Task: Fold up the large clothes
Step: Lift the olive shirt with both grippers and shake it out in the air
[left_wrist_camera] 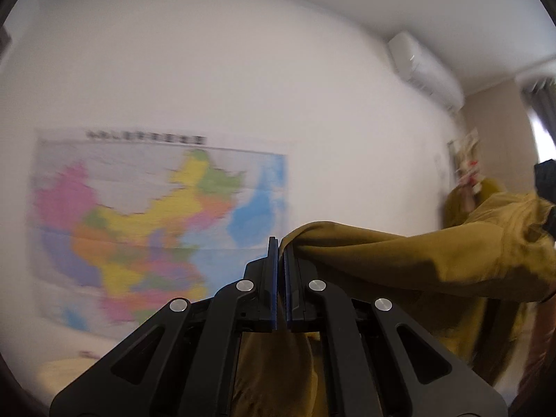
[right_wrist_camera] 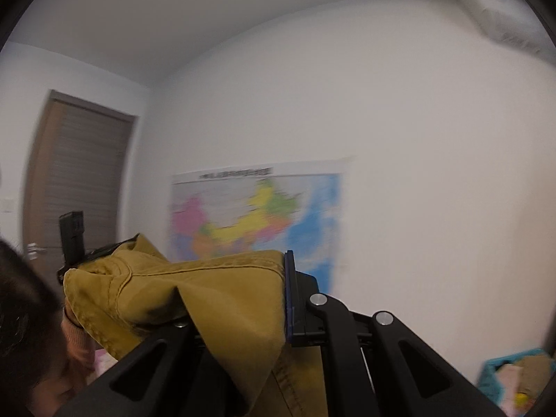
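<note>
An olive-yellow garment (left_wrist_camera: pixel 417 260) is held up in the air between both grippers. My left gripper (left_wrist_camera: pixel 280 246) is shut on one edge of it; the cloth runs right toward the other gripper (left_wrist_camera: pixel 545 187) and hangs down below. In the right wrist view my right gripper (right_wrist_camera: pixel 283 260) is shut on the garment (right_wrist_camera: pixel 208 288), which drapes over its left finger and stretches left to the other gripper (right_wrist_camera: pixel 73 236). Both cameras face a white wall.
A colourful wall map (left_wrist_camera: pixel 156 222) hangs on the white wall, also in the right wrist view (right_wrist_camera: pixel 257 212). An air conditioner (left_wrist_camera: pixel 424 69) is high on the wall. A brown door (right_wrist_camera: pixel 76 180) stands at left. A teal basket (right_wrist_camera: pixel 514 378) sits low right. The person's head (right_wrist_camera: pixel 24 330) is at lower left.
</note>
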A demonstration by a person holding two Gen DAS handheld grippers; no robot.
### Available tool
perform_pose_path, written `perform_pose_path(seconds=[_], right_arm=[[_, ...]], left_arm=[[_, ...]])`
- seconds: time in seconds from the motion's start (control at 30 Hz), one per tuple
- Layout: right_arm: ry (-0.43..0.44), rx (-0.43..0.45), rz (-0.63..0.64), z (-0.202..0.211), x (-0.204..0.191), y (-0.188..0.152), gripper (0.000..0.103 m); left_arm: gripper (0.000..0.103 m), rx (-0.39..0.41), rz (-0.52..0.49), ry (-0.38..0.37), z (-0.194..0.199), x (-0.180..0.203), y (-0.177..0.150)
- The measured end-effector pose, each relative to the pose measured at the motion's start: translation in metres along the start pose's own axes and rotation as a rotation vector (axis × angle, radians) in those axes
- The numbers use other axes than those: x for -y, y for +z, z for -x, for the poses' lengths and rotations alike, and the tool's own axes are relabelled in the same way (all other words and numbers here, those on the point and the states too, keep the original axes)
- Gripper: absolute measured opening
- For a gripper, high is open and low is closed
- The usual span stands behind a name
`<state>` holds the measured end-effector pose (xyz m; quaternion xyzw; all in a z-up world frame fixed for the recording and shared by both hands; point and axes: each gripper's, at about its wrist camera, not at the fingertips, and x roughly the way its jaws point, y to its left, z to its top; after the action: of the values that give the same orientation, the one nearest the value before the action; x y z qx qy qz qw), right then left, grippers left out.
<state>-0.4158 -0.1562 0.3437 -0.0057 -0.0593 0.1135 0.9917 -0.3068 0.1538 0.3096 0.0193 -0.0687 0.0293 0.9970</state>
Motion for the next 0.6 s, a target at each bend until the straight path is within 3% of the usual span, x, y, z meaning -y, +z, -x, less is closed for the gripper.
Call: perform_pose_path(seconds=[0.1, 0.17, 0.3, 0.4, 0.53, 0.6], right_arm=[[0.094, -0.062, -0.04, -0.04, 0.0, -0.022, 0.003], [0.133, -0.131, -0.089, -0.077, 0.006, -0.047, 0.003], [0.17, -0.333, -0.213, -0.178, 0.027, -0.129, 0.003], [0.165, -0.476, -0.3, -0.244, 0.042, -0.199, 0.003], [0.126, -0.762, -0.342, -0.329, 0.051, -0.312, 0.003], [0.087, -0.873, -0.355, -0.359, 0.053, -0.353, 0.003]], left_arm=[[0.003, -0.056, -0.018, 0.101, 0.003, -0.017, -0.007], [0.003, -0.142, 0.021, 0.16, -0.013, -0.041, -0.024], [0.003, -0.338, 0.102, 0.239, -0.069, -0.089, -0.084], [0.003, -0.517, 0.156, 0.28, -0.125, -0.123, -0.159], [0.003, -0.784, 0.27, 0.273, -0.197, -0.161, -0.281], [0.003, -0.856, 0.304, 0.269, -0.217, -0.168, -0.315]])
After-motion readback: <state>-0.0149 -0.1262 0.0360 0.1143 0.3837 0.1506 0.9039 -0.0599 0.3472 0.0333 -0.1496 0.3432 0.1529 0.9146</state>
